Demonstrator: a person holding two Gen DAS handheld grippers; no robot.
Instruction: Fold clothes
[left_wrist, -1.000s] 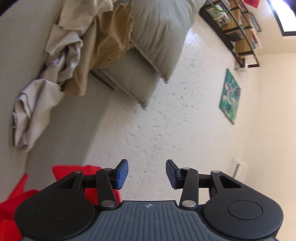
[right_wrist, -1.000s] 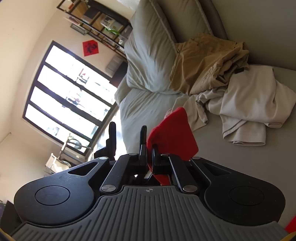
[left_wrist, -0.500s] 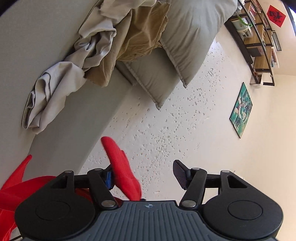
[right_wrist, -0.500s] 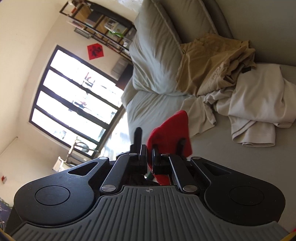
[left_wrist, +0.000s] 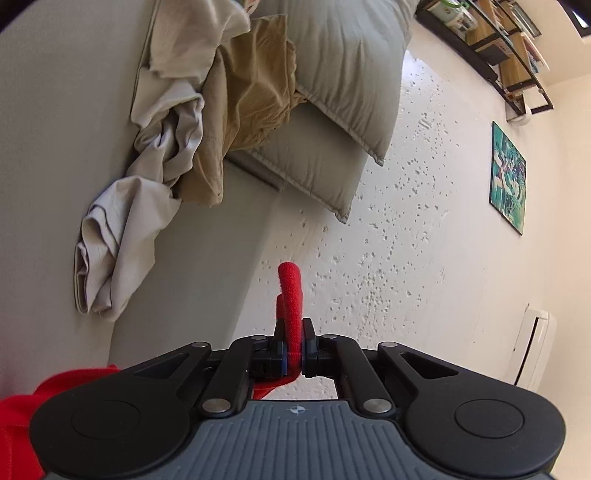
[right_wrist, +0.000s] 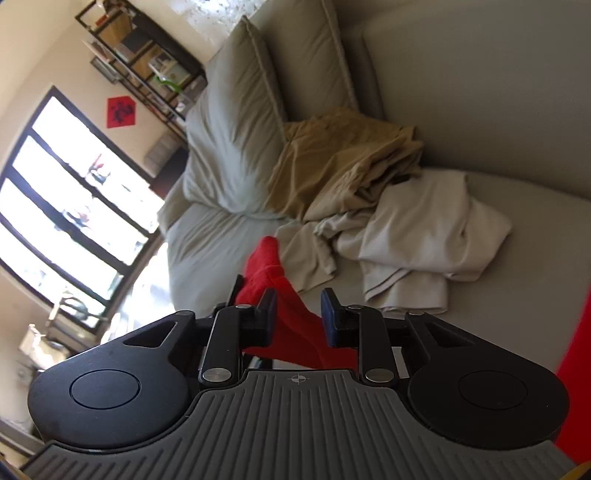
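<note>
Left gripper (left_wrist: 294, 341) pinching an edge of the red garment (left_wrist: 290, 291), lifted above the sofa (right_wrist: 480, 110). Right gripper (right_wrist: 298, 314) spread, red cloth between. Nothing folded visible; beige clothes (right_wrist: 417, 236) crumpled on sofa.

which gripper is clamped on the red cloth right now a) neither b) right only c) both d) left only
d: the left gripper has its fingers pressed shut on a strip of the red knit cloth, while the right gripper has its fingers spread apart, the cloth lying loose between them.
</note>
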